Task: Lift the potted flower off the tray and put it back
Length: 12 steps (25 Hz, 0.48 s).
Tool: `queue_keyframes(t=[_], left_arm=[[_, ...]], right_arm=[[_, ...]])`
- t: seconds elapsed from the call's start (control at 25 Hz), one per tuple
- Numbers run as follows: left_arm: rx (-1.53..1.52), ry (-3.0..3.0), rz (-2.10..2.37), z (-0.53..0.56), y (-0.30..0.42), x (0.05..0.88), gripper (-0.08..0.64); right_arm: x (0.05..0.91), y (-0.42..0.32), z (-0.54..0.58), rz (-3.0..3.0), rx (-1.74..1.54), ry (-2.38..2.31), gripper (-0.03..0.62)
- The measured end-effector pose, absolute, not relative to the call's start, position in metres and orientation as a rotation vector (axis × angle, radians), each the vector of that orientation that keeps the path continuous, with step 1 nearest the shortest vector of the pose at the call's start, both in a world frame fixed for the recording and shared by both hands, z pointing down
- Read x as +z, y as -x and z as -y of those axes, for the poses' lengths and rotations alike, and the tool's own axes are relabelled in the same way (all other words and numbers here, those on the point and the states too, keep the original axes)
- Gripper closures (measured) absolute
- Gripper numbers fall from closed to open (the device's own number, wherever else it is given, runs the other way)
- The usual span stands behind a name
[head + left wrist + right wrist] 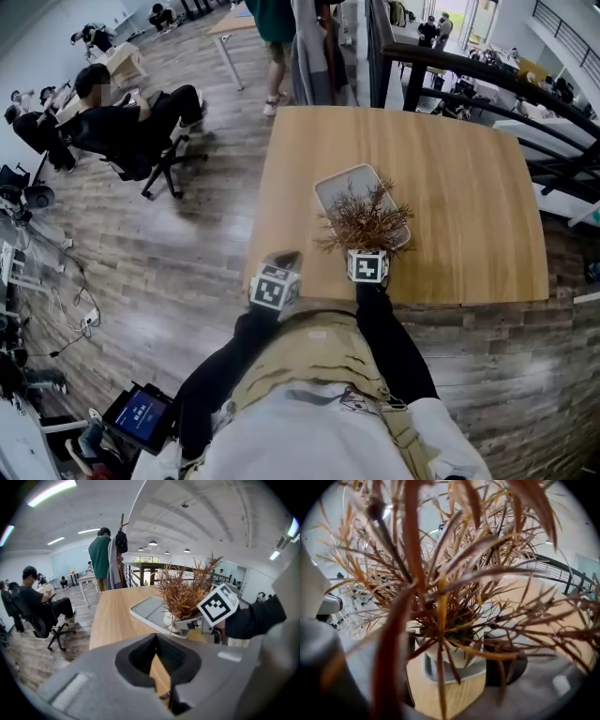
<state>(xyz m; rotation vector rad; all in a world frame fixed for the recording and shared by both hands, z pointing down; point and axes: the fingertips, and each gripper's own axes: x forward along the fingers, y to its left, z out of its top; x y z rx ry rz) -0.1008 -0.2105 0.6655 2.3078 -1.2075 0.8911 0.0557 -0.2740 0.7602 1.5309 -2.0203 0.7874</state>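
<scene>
This is an open-plan office or lab. Left of the fingers (179,657) of the left gripper (157,652), a person (105,124) sits in a wheeled office chair (155,161). Beyond the fingers stand a coat stand (121,550) and a black railing (487,75). Strip lights (51,491) run overhead, and cables (75,309) trail over the plank floor (178,253).
</scene>
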Motion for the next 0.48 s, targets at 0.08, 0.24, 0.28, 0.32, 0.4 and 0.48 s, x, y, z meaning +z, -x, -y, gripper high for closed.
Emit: queue_keyframes(t=[0.08,0.24,0.28,0.32,0.4,0.48], left_arm=[[0.886,-2.310,1.207,0.211,0.101,0.666,0.557],[0.887,-2.254,1.213,0.214,0.106,0.676,0.557],[0.892,-2.236,1.217,0.216,0.108,0.678,0.558],[0.901,-2.221,1.223,0.217,0.111,0.680,0.558],[0.917,-2.200,1.234,0.218,0.117,0.683,0.557],[0.920,-2.179,1.236,0.218,0.120,0.687,0.558]], right_arm=[[0.762,-0.055,0.279,2.016,0.784,-1.523,0.133],[0.768,-0.050,0.289,2.018,0.790,-1.510,0.118],[0.770,-0.049,0.292,2.018,0.794,-1.507,0.118],[0.772,-0.048,0.293,2.018,0.797,-1.504,0.115],[0.776,-0.045,0.296,2.019,0.800,-1.502,0.115],[0.776,-0.044,0.298,2.016,0.805,-1.505,0.114]])
